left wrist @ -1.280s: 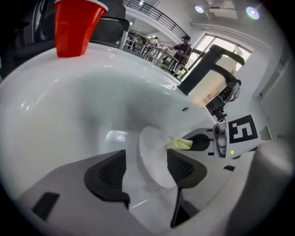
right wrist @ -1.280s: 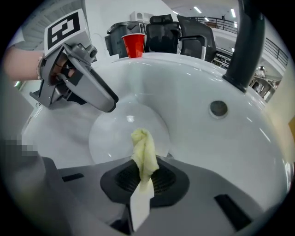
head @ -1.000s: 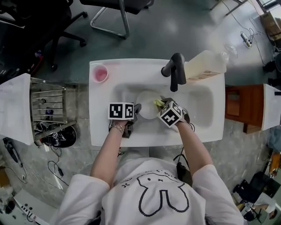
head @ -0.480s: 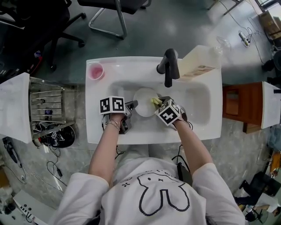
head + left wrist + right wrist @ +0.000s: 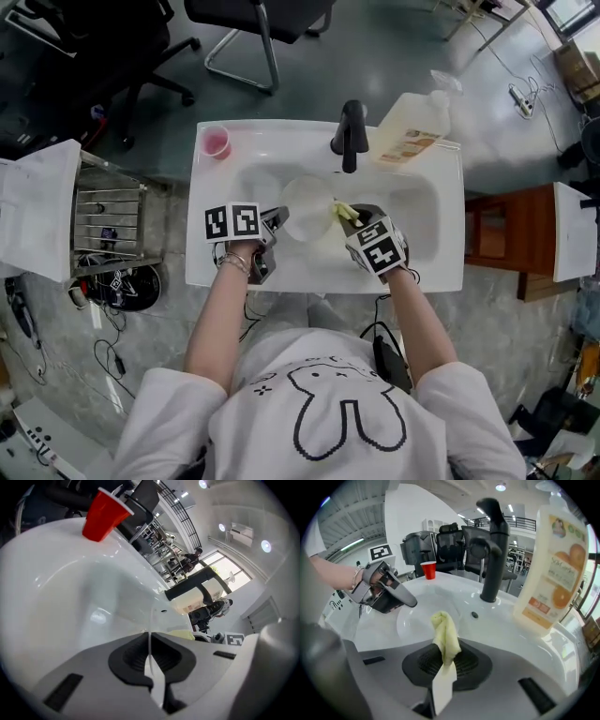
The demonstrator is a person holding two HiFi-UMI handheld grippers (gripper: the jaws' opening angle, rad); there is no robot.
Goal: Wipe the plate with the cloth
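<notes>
White plate [image 5: 307, 204] in the sink basin [image 5: 422, 225], in front of the black faucet [image 5: 349, 131]. Its left rim is clamped edge-on between the closed jaws of the left gripper [image 5: 279, 218]. Yellow-green cloth [image 5: 341, 212], pinched tight in the right gripper [image 5: 356, 217], stands just beside the plate's right edge. Red cup [image 5: 217, 142] and dish-soap bottle [image 5: 417, 129] stand on the sink's back rim, well apart.

Mostly gloss, some matt
Glossy white sink [image 5: 281, 139] and plate [image 5: 305, 206]; soft, matt yellow cloth [image 5: 446, 637]; matt black tap [image 5: 349, 131] at twelve o'clock; shiny red plastic cup [image 5: 105, 513] at ten o'clock
</notes>
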